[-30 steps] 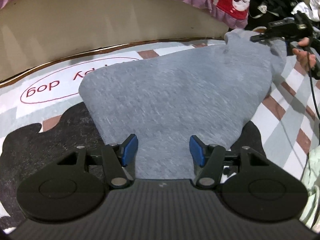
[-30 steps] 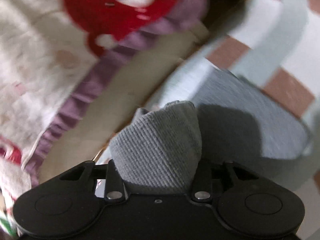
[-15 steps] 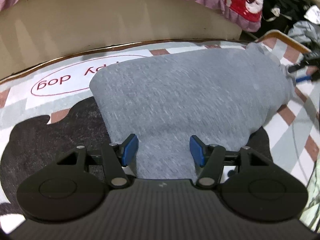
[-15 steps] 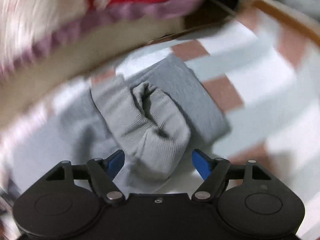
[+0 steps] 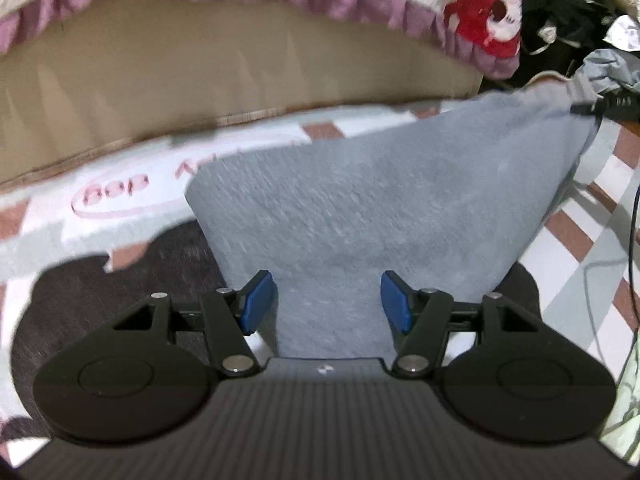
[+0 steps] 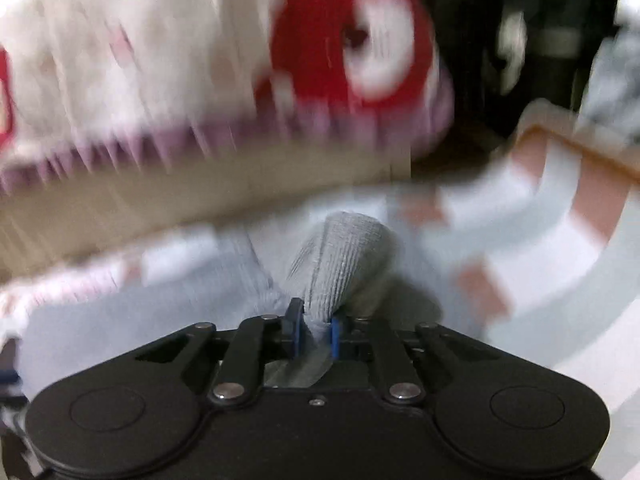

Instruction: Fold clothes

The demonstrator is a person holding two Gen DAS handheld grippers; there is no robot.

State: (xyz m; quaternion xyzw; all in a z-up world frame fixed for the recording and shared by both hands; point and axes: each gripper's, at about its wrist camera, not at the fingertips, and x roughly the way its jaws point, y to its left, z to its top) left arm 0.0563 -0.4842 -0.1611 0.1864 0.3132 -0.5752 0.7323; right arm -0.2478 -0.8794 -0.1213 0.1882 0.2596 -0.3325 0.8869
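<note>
Patterned mat [image 5: 132, 184] supports the grey garment [image 5: 380, 208]. Left gripper [image 5: 326, 306] spread; right gripper [image 6: 314, 330] pinches a ribbed edge, which could slip under tension.

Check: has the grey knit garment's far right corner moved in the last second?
Yes. The grey knit garment corner rose off the checked mat, toward the red-patterned bedspread.

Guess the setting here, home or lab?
Likely a home bedroom floor: a frilled bedspread hangs over a bed base, a printed play mat lies under the grey garment, and a clothes pile sits behind.
</note>
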